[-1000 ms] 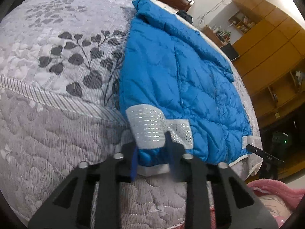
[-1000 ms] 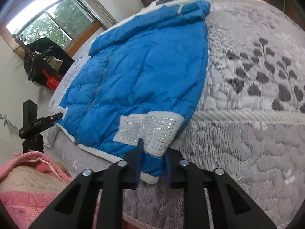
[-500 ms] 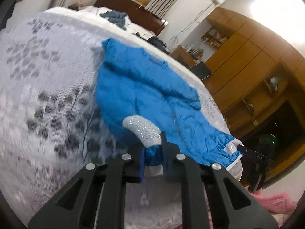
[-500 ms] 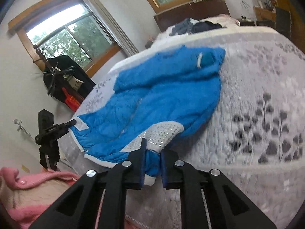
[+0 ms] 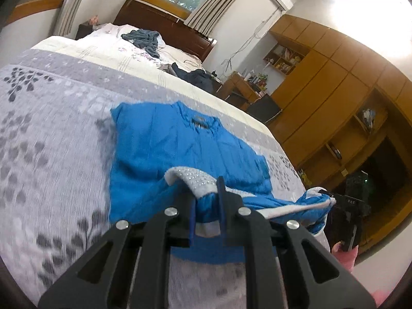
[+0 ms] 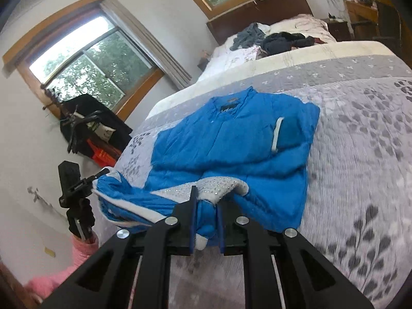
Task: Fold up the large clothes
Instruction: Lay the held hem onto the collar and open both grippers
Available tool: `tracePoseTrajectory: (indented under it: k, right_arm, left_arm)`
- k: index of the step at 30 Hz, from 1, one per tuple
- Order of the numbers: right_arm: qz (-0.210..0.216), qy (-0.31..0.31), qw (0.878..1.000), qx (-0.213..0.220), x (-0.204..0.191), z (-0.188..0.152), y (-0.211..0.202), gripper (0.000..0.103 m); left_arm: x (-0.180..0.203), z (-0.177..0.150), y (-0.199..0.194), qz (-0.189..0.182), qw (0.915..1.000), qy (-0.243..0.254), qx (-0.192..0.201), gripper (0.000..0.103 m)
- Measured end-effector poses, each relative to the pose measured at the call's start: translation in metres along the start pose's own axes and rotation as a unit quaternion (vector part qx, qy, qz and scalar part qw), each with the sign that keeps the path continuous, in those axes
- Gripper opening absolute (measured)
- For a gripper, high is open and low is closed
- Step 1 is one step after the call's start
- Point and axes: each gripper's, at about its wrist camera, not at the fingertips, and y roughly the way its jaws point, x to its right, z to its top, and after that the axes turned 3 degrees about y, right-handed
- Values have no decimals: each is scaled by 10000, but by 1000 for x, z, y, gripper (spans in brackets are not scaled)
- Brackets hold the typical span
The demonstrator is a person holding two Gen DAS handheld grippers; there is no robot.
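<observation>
Currently, notes from both wrist views.
Jacket: blue puffer jacket (image 5: 180, 139) lies on the bed (image 5: 51, 134), collar toward the headboard; its hem end is raised off the quilt.
Left tool: left tool (image 5: 207, 212) is clenched on a hem corner with the grey studded band (image 5: 195, 177) draped over the fingers.
Right tool: right tool (image 6: 206, 225) is clamped on the other hem corner, under a like band (image 6: 219, 182).
Step, as judged: hem being carried toward the collar for a crosswise fold.
Risk, slip: the padded fabric is slick and bulky; a shallow pinch could let a corner drop out mid-carry.
Risk, skew: if one tool travels farther than the other, the fold line lands crooked.
Risk, drag: pulling low could slide the whole jacket along the quilt instead of folding it.
Risk, sag: the hem between the tools hangs slack and may bunch underneath.
</observation>
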Motion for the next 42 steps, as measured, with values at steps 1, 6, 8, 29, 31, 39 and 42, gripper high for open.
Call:
tracePoseTrajectory:
  k: [1, 6, 8, 29, 31, 39, 42]
  right_arm:
    - [-8, 65, 10000, -32, 4, 8, 6, 12]
    - [-55, 415, 9989, -221, 30, 48, 39, 12]
    - [-91, 547, 9980, -288, 39, 58, 51, 12]
    - [-166, 1238, 9888, -822, 111, 92, 132, 22]
    - [2, 1206, 9897, -775, 109, 89, 120, 27]
    - [-596, 680, 9949, -439, 95, 77, 85, 69]
    - [-765, 370, 9959, -307, 88, 77, 78, 69]
  left_arm:
    - [-2, 7, 7, 17, 10000, -6, -8, 12]
    - [-18, 42, 49, 149, 9997, -82, -175, 12]
    - [-28, 52, 70, 209, 9992, -153, -308, 13]
    - [-98, 68, 157, 233, 9913, -875, -957, 21]
    - [-97, 66, 143, 81, 9921, -887, -887, 26]
    - [-94, 58, 81, 627, 9970, -157, -429, 48]
    - [-91, 57, 79, 720, 9961, 170, -490, 50]
